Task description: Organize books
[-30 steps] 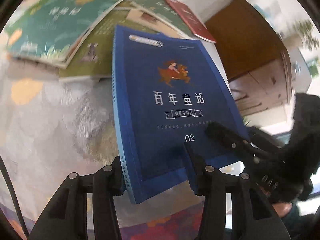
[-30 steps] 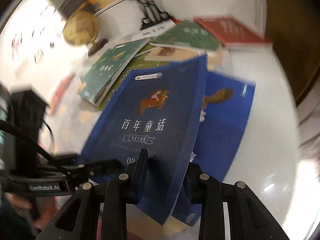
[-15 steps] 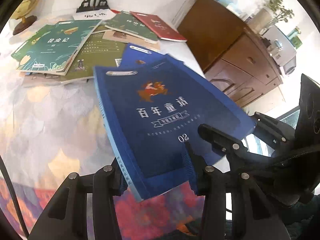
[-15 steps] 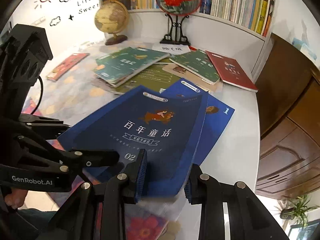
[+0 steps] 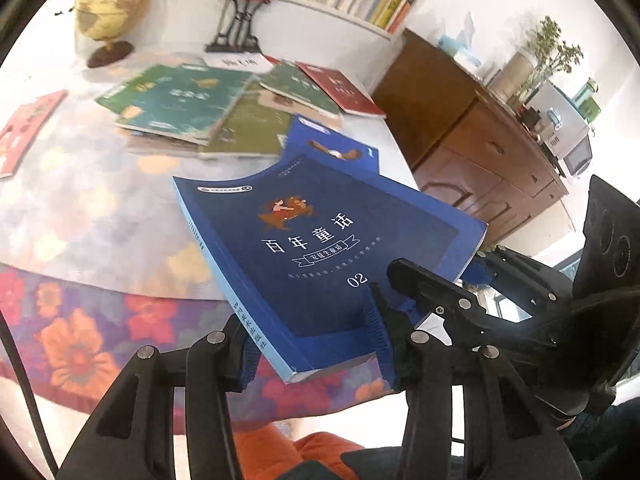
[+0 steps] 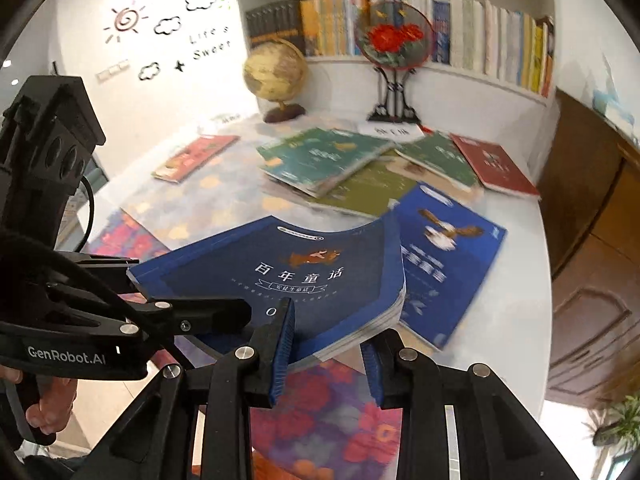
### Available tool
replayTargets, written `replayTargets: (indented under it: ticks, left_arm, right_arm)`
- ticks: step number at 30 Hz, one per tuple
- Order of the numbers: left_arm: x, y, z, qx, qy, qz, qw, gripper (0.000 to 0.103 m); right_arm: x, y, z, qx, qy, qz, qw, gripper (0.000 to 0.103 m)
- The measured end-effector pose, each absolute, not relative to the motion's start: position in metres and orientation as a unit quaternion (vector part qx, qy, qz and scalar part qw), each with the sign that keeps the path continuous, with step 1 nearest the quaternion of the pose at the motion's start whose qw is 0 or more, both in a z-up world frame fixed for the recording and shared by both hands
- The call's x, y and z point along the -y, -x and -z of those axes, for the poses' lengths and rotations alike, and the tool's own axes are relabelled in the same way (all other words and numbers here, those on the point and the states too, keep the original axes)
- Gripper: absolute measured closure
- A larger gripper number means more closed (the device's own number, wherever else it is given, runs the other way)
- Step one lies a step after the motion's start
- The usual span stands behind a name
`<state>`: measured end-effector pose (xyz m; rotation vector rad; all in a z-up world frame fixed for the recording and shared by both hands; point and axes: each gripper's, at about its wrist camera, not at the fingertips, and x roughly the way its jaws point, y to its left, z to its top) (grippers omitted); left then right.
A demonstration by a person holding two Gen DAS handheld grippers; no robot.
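A dark blue book marked 02 [image 5: 320, 240] [image 6: 304, 280] hangs in the air over the near edge of the table, tilted. My left gripper [image 5: 312, 348] is shut on its near spine corner. My right gripper [image 6: 326, 356] is shut on the near page-edge corner, one pad on the cover. Each view shows the other gripper's fingers [image 5: 424, 284] [image 6: 208, 314] clamped on the book. A second blue book [image 6: 448, 264] [image 5: 336, 148] lies flat on the table beyond it.
Green books [image 6: 320, 156] and a red book [image 6: 492, 164] lie fanned out at the table's back, a pink-red one [image 6: 196, 156] at the left. Behind stand a globe [image 6: 276, 72], a fan ornament [image 6: 394, 40] and a filled bookshelf [image 6: 492, 40]. A wooden cabinet [image 5: 480, 148] is right.
Both grippers have lifted the 02 book off the second blue book and drawn it back toward the table's near edge. The views have tilted up, so the shelf now shows.
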<state>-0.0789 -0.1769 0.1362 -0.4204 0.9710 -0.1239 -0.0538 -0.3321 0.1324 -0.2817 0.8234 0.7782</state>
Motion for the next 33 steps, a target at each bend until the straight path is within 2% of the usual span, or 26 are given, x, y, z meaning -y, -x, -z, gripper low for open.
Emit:
replayTargets:
  ticks: [9, 18, 24, 33]
  left_arm:
    - [0.086, 0.091, -0.16, -0.425, 0.199, 0.036, 0.882, 0.059]
    - [-0.081, 0.071, -0.165, -0.414, 0.188, 0.033, 0.89, 0.06]
    - [-0.187, 0.059, -0.152, -0.428, 0.184, 0.03, 0.885, 0.06]
    - [-0.298, 0.03, -0.105, -0.442, 0.212, 0.005, 0.872, 0.06]
  right_arm:
    - [0.246, 0.066, -0.158, -0.342, 0.15, -0.397, 0.838, 0.072]
    - [0.082, 0.049, -0.175, -0.317, 0.119, -0.386, 0.858, 0.072]
    - [-0.035, 0.032, -0.179, -0.33, 0.108, -0.383, 0.856, 0.072]
    - [-0.153, 0.011, -0.144, -0.349, 0.103, -0.345, 0.865, 0.072]
